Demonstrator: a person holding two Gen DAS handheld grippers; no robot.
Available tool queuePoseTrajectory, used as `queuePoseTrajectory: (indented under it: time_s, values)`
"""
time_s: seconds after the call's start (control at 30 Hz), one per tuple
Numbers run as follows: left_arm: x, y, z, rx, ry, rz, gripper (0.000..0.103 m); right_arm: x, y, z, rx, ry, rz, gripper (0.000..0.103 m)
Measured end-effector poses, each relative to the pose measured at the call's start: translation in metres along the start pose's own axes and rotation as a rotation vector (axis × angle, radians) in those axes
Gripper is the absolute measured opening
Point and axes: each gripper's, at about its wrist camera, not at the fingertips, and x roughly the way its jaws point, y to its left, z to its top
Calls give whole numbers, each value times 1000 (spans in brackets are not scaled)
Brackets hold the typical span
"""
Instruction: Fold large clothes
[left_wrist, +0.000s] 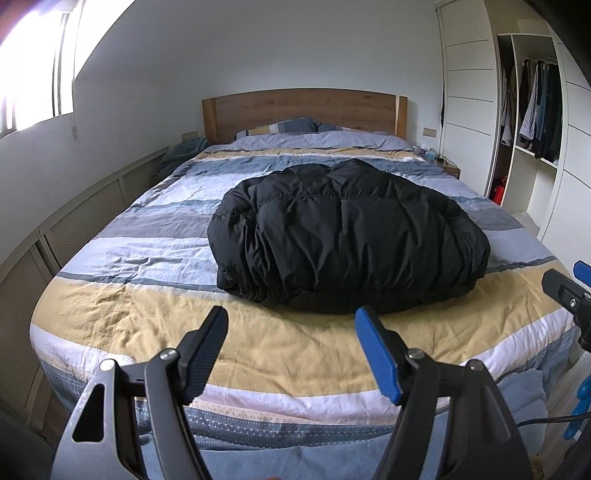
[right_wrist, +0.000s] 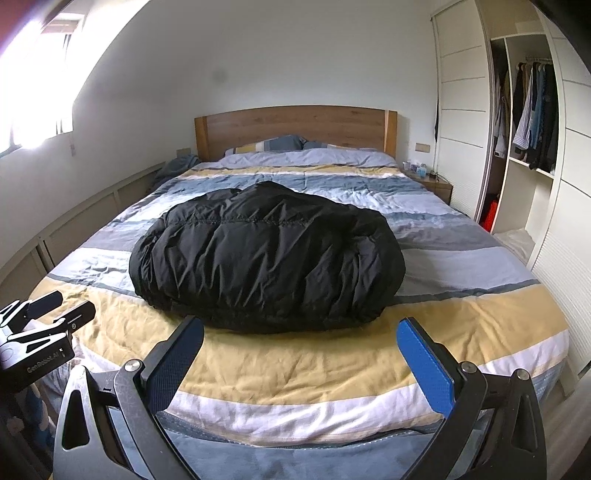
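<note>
We hold both grippers over the foot of the bed (left_wrist: 147, 314) — the left gripper (left_wrist: 291, 350) and the right gripper (right_wrist: 299, 354) each with fingers spread, gripping nothing. Just beyond both sets of fingertips lies the black puffer jacket (left_wrist: 343, 236) — bundled on the striped duvet.

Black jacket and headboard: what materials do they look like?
Black jacket: looks like thin synthetic shell, nylon or polyester, over puffy fill; faint sheen, fine crinkles, stitched quilt seam. Headboard: wood or wood-look laminate, matte; visible grain, paler end strips.
</note>
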Motion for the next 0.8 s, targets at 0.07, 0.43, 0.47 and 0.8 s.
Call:
queuePoseTrajectory:
  time_s: [0.07, 0.43, 0.47, 0.8]
  values:
    - [0, -1, 0, 2, -2, 2, 70, 2, 0, 0, 0, 4, -3, 103]
    - [11, -2, 1, 13, 17, -11, 70, 11, -3, -1, 7, 20, -6, 103]
    - [11, -2, 0, 15, 18, -10, 70, 12, -4, -1, 8, 21, -6, 103]
    - [14, -3, -1, 27, 26, -8, 70, 18, -6, -3, 15, 35, -11, 103]
